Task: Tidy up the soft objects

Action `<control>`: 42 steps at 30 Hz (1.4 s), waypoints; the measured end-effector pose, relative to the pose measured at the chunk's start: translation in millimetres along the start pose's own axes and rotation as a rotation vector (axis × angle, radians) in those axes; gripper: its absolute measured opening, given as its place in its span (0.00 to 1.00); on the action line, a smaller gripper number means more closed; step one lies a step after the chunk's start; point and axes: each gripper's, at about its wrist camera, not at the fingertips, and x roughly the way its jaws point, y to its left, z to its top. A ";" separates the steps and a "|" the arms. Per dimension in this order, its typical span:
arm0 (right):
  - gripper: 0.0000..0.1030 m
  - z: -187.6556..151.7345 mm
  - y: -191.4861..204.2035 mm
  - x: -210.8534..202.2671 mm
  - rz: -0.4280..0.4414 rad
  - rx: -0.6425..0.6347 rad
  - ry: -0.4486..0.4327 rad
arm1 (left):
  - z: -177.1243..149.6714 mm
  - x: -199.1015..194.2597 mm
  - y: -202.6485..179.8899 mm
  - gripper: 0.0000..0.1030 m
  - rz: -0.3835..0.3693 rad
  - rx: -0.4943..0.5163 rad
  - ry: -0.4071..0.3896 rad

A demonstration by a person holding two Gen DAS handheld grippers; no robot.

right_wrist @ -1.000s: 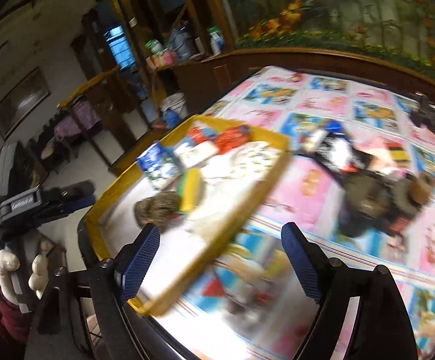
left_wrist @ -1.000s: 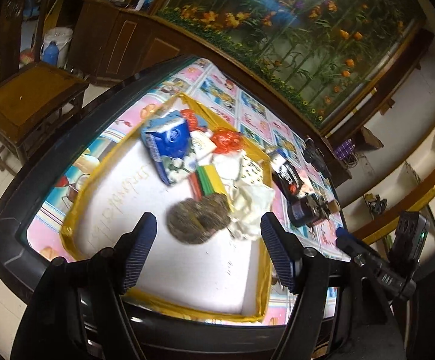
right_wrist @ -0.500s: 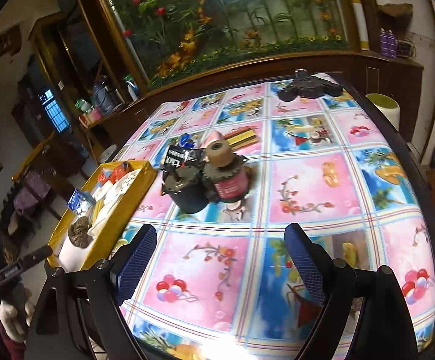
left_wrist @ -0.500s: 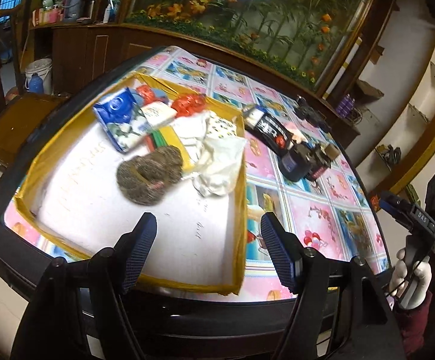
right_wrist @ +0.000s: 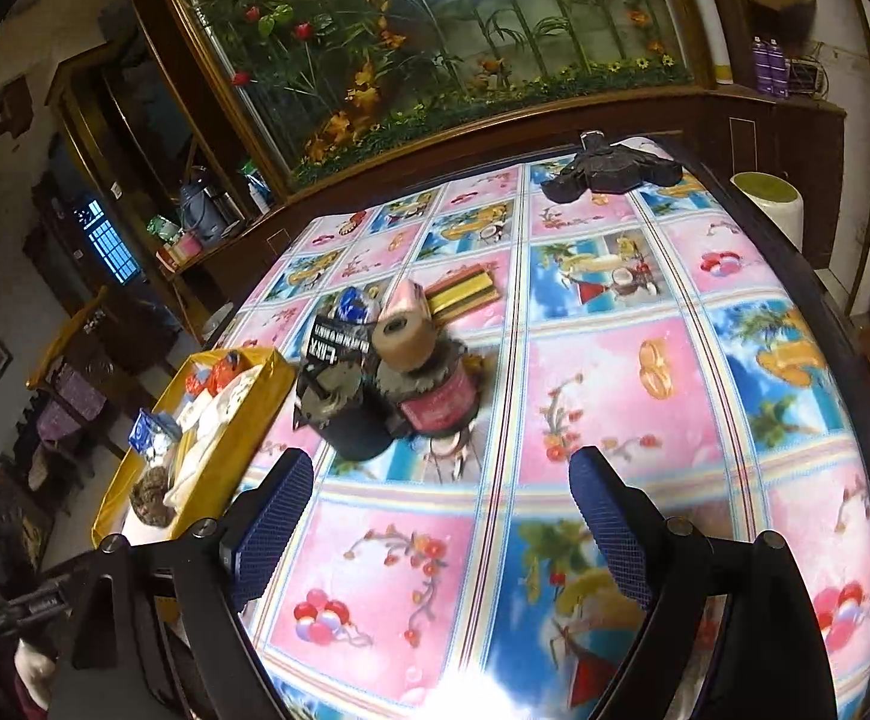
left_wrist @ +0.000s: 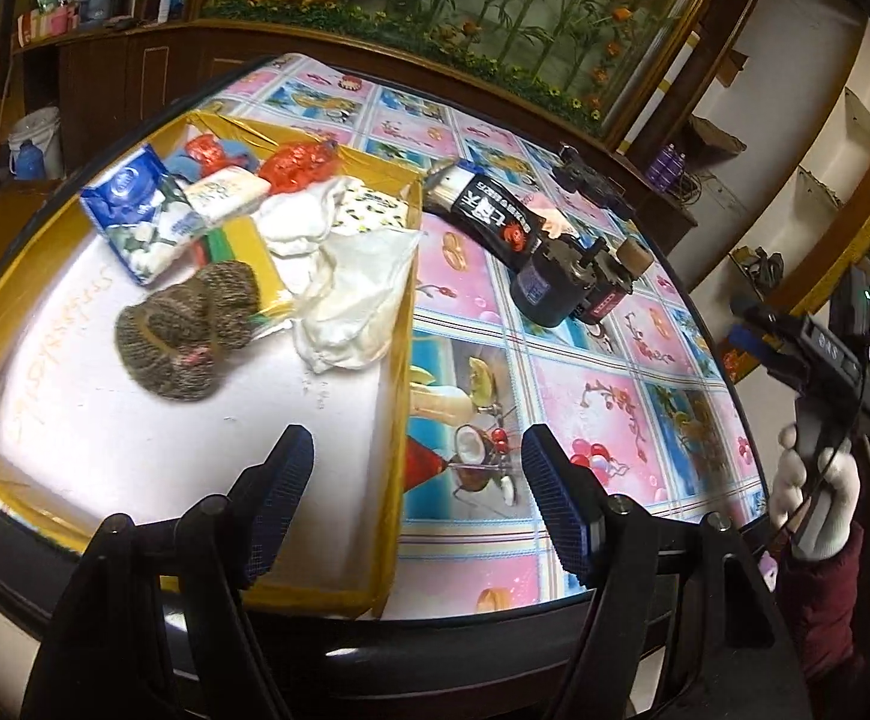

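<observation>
Two grippers hang with jaws apart and empty: the left gripper [left_wrist: 417, 498] over the yellow tray's [left_wrist: 402, 396] near right edge, the right gripper [right_wrist: 441, 516] over bare patterned tablecloth [right_wrist: 645, 396]. Soft items crowd the tray's far corner, a knitted scrubber [left_wrist: 186, 330] and white cloth [left_wrist: 345, 294] overlapping others half hidden. Near the table's middle, a dark clustered pile [right_wrist: 387, 384] is hard to make out.

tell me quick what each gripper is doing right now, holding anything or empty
Left gripper: open, nothing between its fingers, above the near edge of the yellow tray.
Right gripper: open, empty, above the patterned tablecloth.
</observation>
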 end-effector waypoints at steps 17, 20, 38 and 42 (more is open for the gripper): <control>0.85 143.1 49.0 162.9 -0.071 -0.246 0.333 | 156.3 92.7 -17.8 0.69 -0.111 -0.069 0.081; 0.85 154.6 51.4 194.4 -0.057 -0.276 0.393 | 186.7 124.1 -13.6 0.69 -0.129 -0.126 0.107; 0.56 145.2 42.5 282.9 0.027 -0.305 0.587 | 198.9 229.9 -60.8 0.79 0.093 0.084 0.292; 0.30 143.8 50.8 278.0 0.064 -0.309 0.566 | 195.5 211.9 -80.7 0.63 0.076 0.220 0.238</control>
